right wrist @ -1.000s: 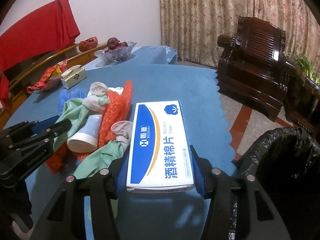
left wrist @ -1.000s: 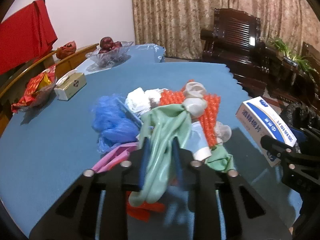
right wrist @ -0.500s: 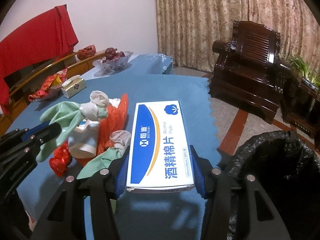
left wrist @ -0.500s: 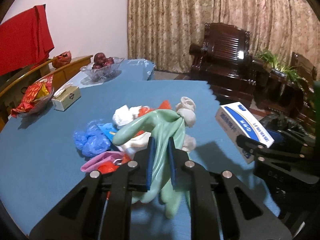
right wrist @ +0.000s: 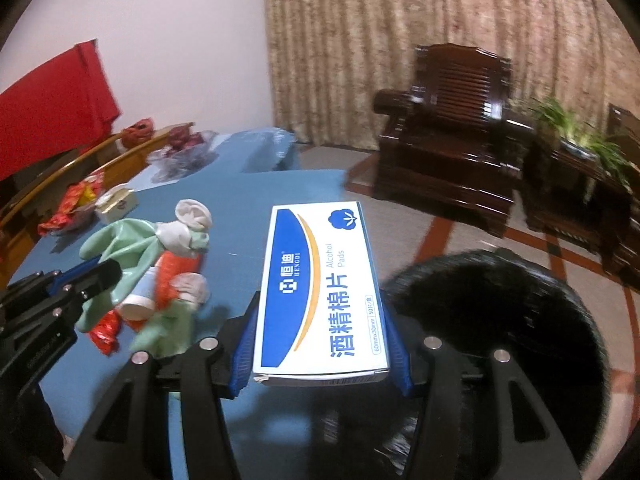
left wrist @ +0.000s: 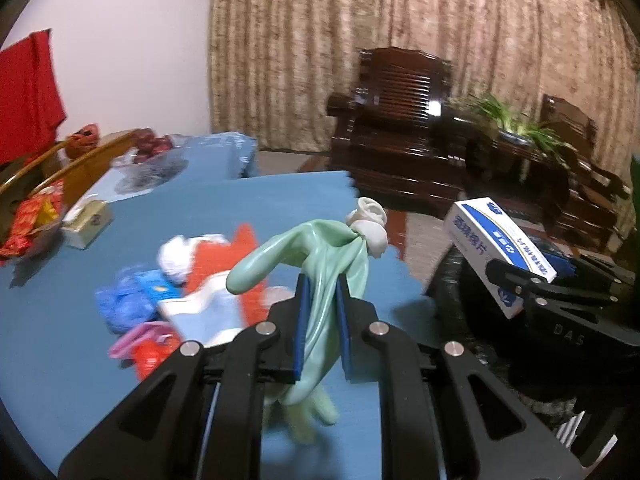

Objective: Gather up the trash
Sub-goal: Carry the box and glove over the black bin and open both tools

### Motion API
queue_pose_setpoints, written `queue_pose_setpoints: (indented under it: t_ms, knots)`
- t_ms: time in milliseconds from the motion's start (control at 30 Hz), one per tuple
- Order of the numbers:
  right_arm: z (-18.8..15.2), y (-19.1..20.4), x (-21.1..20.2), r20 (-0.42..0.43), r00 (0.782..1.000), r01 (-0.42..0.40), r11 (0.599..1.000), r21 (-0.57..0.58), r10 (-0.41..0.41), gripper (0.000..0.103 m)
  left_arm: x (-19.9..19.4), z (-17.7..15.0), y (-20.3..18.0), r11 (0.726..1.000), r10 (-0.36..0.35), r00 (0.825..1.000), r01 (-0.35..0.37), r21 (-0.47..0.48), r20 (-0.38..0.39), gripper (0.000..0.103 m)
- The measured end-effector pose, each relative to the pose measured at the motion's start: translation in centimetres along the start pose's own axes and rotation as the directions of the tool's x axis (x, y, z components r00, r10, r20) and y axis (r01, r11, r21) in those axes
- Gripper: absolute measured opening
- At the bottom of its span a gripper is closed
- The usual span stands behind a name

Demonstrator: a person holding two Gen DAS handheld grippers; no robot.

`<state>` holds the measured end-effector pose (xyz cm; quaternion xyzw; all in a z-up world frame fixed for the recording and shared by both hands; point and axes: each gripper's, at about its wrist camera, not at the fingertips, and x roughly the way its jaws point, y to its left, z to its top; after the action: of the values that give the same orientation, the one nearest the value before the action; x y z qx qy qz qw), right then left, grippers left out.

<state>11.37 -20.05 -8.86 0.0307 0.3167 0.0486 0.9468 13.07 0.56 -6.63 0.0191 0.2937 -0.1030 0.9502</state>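
Left gripper [left wrist: 322,292] is pinching the green rubber glove [left wrist: 324,252]; its blue pads squeeze the glove's middle. The pale rolled cuff [left wrist: 370,220] sticks out past the tips and the glove's fingers dangle under the jaws, clear of the blue table [left wrist: 60,320].

Right gripper [right wrist: 320,320] is clamped on both long sides of the alcohol pad box [right wrist: 320,288], blue-and-white face up, box flat and pointing away from the camera. In the right wrist view the box sits just beside the black trash bag [right wrist: 500,320], whose open mouth is at lower right, off the table edge.

Left on the table: a 2nd green glove [right wrist: 168,320], a white cup on its side [right wrist: 140,296], an orange mesh wrapper [left wrist: 244,248], a blue crumpled plastic piece [left wrist: 124,300], a pink scrap [left wrist: 136,338] and a red wrapper [right wrist: 106,328], all heaped together.

Farther back: a tissue box [left wrist: 86,224], a snack bowl [left wrist: 32,220] and a fruit dish [left wrist: 148,156]. Both views are somewhat blurred.
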Motion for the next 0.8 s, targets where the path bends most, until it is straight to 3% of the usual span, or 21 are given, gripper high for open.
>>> queue_pose_setpoints:
  t_ms: [167,400,667,800]
  knots:
    - [-2.2,-5.2,-2.0,-0.027,0.993,0.114,0.992,0.055,-0.113,0.054,1.4,0.1,-4.1,0.996,-0.08,0.996,0.081,0.041,-0.026,0.013]
    - [-4.9,-10.8,-4.3,-0.054,0.974,0.225,0.966,0.128,-0.219,0.054,3.7,-0.2,-10.6,0.975,-0.197,0.979,0.201,0.09,-0.059,0.013]
    - [-5.8,-13.8,-5.9,-0.058,0.96,0.28,0.944,0.174,-0.274,0.054,4.8,-0.8,-16.2,0.945,-0.297,0.952,0.304,0.117,-0.073,0.013]
    - [-6.1,-14.6,-6.1,-0.068,0.956,0.293,0.938,0.185,-0.285,0.055,5.1,-1.2,-17.3,0.933,-0.334,0.938,0.343,0.106,-0.095,0.019]
